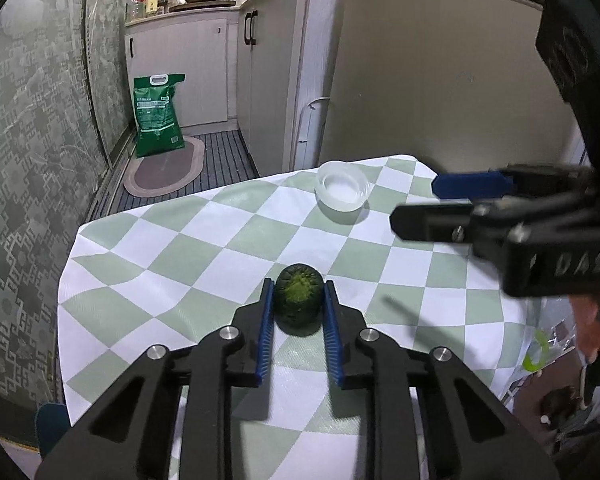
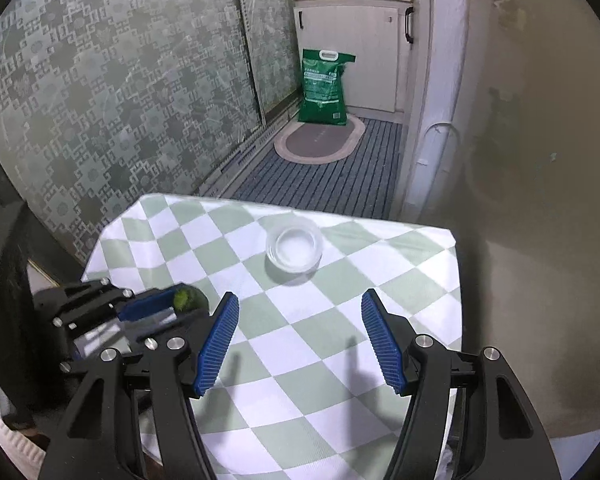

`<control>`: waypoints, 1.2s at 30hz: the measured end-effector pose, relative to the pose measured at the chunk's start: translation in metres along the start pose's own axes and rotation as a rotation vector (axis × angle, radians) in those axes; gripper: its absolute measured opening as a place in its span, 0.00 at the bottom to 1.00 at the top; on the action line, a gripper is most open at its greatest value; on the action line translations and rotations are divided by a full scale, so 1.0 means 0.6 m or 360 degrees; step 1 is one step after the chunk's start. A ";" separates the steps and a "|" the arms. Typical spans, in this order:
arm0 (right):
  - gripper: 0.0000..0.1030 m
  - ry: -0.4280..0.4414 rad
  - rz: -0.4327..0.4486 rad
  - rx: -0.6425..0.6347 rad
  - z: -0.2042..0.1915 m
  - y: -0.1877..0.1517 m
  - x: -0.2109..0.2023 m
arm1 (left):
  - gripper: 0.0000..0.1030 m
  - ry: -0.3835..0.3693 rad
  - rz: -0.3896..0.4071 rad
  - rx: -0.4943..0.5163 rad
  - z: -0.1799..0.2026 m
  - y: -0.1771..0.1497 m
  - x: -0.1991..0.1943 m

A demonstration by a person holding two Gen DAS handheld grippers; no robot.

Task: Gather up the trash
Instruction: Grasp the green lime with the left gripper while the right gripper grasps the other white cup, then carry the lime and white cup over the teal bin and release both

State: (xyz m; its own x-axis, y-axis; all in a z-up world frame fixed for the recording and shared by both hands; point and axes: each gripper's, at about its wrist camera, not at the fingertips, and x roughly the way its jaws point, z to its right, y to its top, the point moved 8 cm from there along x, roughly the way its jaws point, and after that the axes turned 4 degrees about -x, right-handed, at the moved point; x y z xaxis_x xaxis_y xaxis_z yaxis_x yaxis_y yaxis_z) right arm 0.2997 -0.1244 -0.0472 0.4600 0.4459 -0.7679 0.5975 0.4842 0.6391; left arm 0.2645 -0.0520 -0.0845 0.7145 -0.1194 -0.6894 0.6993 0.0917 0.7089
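Observation:
A dark green round piece of fruit peel (image 1: 299, 299) sits on the checked tablecloth (image 1: 204, 240). My left gripper (image 1: 298, 292) has its blue pads against both sides of it, shut on it at table level. The peel also shows in the right wrist view (image 2: 190, 299), held by the left gripper (image 2: 168, 304). My right gripper (image 2: 300, 312) is open and empty, above the table, with a clear plastic bowl (image 2: 294, 249) beyond it. The right gripper shows in the left wrist view (image 1: 420, 204) at the right, close to the bowl (image 1: 343, 190).
The table's far edge drops to a striped floor mat (image 2: 332, 184) and an oval rug (image 2: 320, 142). A green sack (image 1: 157, 114) leans on white cabinets (image 1: 180, 68). A patterned glass door (image 2: 120, 100) stands left, a beige wall right. A plastic bag (image 1: 548, 352) hangs at the table's right.

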 end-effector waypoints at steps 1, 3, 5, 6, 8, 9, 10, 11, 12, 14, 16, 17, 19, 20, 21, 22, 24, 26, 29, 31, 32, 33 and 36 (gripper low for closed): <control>0.63 -0.0004 -0.0007 -0.0001 0.000 0.000 0.003 | 0.24 0.0004 0.0004 -0.0004 -0.003 -0.001 -0.003; 0.63 -0.0013 -0.0019 0.0006 -0.001 0.001 0.011 | 0.24 0.0028 0.0020 -0.0015 -0.012 0.000 -0.009; 0.63 -0.0019 -0.0037 0.0002 -0.001 0.002 0.020 | 0.24 0.0019 0.0037 -0.0034 -0.017 -0.001 -0.019; 0.63 -0.0023 -0.0046 -0.0004 -0.003 0.001 0.024 | 0.24 0.0013 0.0051 -0.0037 -0.018 -0.002 -0.027; 0.63 -0.0046 -0.0069 -0.0018 -0.006 0.001 0.036 | 0.24 -0.0011 0.0082 -0.0046 -0.023 0.000 -0.041; 0.63 -0.0055 -0.0080 -0.0025 -0.007 0.001 0.043 | 0.24 -0.0021 0.0092 -0.0050 -0.027 -0.001 -0.048; 0.63 -0.0061 -0.0091 -0.0029 -0.008 0.001 0.048 | 0.24 -0.0027 0.0101 -0.0056 -0.030 -0.001 -0.054; 0.63 -0.0073 -0.0096 -0.0036 -0.009 0.002 0.052 | 0.24 -0.0039 0.0111 -0.0073 -0.036 -0.001 -0.062; 0.63 -0.0096 -0.0098 -0.0050 -0.010 0.004 0.056 | 0.24 -0.0053 0.0118 -0.0092 -0.043 -0.001 -0.069; 0.63 -0.0128 -0.0101 -0.0065 -0.010 0.008 0.061 | 0.24 -0.0059 0.0138 -0.0104 -0.053 -0.001 -0.081; 0.63 -0.0151 -0.0099 -0.0068 -0.009 0.013 0.066 | 0.24 -0.0064 0.0153 -0.0109 -0.059 -0.002 -0.093; 0.63 -0.0168 -0.0097 -0.0079 -0.009 0.016 0.069 | 0.24 -0.0072 0.0158 -0.0108 -0.064 -0.003 -0.099; 0.62 -0.0207 -0.0094 -0.0107 -0.009 0.020 0.074 | 0.24 -0.0073 0.0169 -0.0100 -0.066 -0.007 -0.108; 0.60 -0.0218 -0.0091 -0.0111 -0.009 0.024 0.077 | 0.24 -0.0075 0.0174 -0.0093 -0.067 -0.010 -0.113; 0.59 -0.0227 -0.0085 -0.0108 -0.007 0.027 0.079 | 0.24 -0.0076 0.0179 -0.0081 -0.068 -0.011 -0.118; 0.58 -0.0229 -0.0080 -0.0104 -0.007 0.029 0.080 | 0.24 -0.0073 0.0189 -0.0067 -0.070 -0.012 -0.123; 0.57 -0.0235 -0.0074 -0.0098 -0.006 0.035 0.084 | 0.24 -0.0069 0.0198 -0.0059 -0.075 -0.012 -0.129; 0.53 -0.0239 -0.0067 -0.0107 -0.007 0.040 0.086 | 0.24 -0.0067 0.0200 -0.0064 -0.082 -0.014 -0.134; 0.43 -0.0240 -0.0063 -0.0119 -0.014 0.047 0.089 | 0.24 -0.0061 0.0207 -0.0064 -0.092 -0.017 -0.144; 0.38 -0.0239 -0.0066 -0.0130 -0.017 0.048 0.090 | 0.24 -0.0061 0.0209 -0.0060 -0.098 -0.019 -0.150; 0.38 -0.0242 -0.0067 -0.0136 -0.020 0.049 0.090 | 0.24 -0.0065 0.0207 -0.0057 -0.101 -0.021 -0.154; 0.38 -0.0242 -0.0069 -0.0138 -0.022 0.050 0.091 | 0.24 -0.0068 0.0209 -0.0053 -0.103 -0.023 -0.157; 0.38 -0.0226 -0.0074 -0.0151 -0.033 0.051 0.090 | 0.24 -0.0057 0.0222 -0.0031 -0.109 -0.027 -0.170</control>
State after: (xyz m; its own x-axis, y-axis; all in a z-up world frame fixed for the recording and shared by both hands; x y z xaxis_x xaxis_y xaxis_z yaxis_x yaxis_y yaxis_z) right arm 0.3301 -0.0706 -0.0681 0.5255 0.3136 -0.7909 0.5586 0.5740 0.5988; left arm 0.1817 0.0233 -0.0352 0.8037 -0.1396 -0.5784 0.5939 0.1288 0.7942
